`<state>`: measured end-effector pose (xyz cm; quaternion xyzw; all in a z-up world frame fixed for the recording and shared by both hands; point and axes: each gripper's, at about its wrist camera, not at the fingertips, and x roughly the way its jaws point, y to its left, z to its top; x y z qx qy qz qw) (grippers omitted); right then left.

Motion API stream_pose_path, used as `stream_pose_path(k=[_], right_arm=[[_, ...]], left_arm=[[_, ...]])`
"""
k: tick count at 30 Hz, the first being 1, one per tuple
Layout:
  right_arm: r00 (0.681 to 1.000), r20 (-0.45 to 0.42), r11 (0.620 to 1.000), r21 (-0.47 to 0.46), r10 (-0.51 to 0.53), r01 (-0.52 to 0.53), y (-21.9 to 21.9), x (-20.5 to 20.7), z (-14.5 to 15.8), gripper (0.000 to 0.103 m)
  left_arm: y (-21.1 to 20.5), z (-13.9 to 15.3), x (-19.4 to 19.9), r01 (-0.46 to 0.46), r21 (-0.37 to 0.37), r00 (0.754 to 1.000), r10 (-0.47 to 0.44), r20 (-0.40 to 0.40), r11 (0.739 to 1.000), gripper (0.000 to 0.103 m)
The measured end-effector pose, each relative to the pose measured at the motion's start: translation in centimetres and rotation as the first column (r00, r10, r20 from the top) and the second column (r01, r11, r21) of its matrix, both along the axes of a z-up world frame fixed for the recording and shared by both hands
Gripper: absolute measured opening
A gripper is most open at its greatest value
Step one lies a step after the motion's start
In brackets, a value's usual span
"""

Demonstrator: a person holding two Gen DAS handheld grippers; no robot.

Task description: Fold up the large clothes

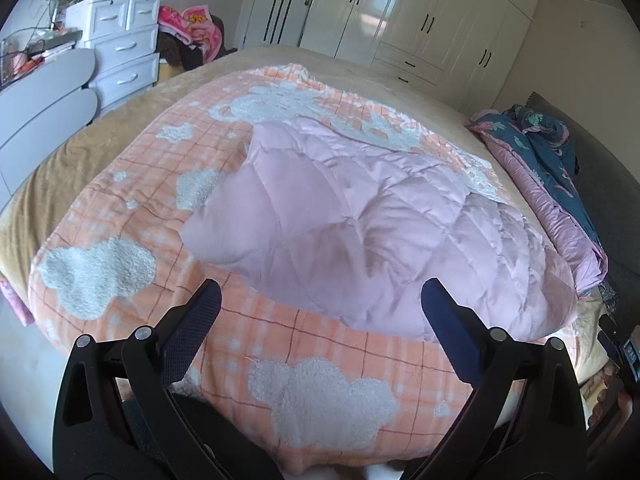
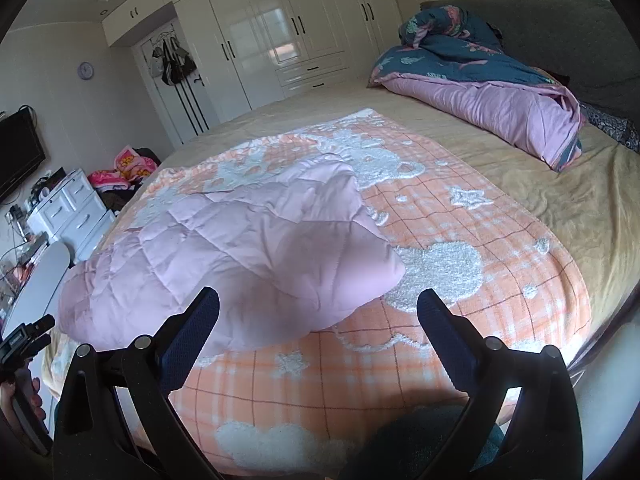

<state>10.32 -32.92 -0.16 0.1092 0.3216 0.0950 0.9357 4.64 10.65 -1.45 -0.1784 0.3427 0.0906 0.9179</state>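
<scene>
Beside pink quilted garment (image 2: 248, 256): rolled blue duvet (image 2: 480, 92); white wardrobe (image 2: 280, 40) beyond.

Soft daylight, window glare on the wardrobe doors (image 2: 280, 36), slight blur, fisheye bending with dark corners

Left gripper (image 1: 320, 300) and right gripper (image 2: 318, 308): jaws spread wide, empty.

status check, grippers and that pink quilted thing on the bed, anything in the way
Left gripper open, empty. Right gripper open, empty. Pink quilted garment lies folded over on the orange checked blanket, untouched. Nothing blocking it.
</scene>
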Motion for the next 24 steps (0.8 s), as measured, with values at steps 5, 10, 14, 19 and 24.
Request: stream_pose_path(k=[5, 10, 14, 19, 24], right_arm=[[0.999, 0.047, 1.0, -0.023, 0.018, -0.017, 0.6, -1.6, 1.8, 0.099], [0.993, 0.104, 0.997, -0.056, 0.06, -0.055, 1.8, -3.7, 3.9, 0.099], [0.983, 0.155, 0.993, -0.084, 0.1, -0.087, 3.0, -5.5, 5.5, 0.099], [0.97, 0.197, 0.985, -0.127, 0.144, -0.12, 4.8, -7.5, 6.4, 0.099], [0.963, 0.189, 0.974, -0.157, 0.189, -0.161, 6.4, -8.6, 5.7, 0.099]], left_arm=[[-0.9, 1.5, -1.4, 0.009, 0.023, 0.999, -0.009, 0.032, 1.0, 0.094], [-2.4, 3.2, -2.8, 0.034, 0.041, 0.996, -0.037, 0.082, 0.999, 0.094], [-3.7, 3.9, -3.5, 0.063, 0.051, 0.992, -0.068, 0.106, 0.997, 0.094], [-5.7, 4.3, -4.4, 0.094, 0.067, 0.986, -0.103, 0.134, 0.993, 0.094], [-7.6, 3.8, -5.0, 0.133, 0.094, 0.98, -0.145, 0.134, 0.987, 0.094]])
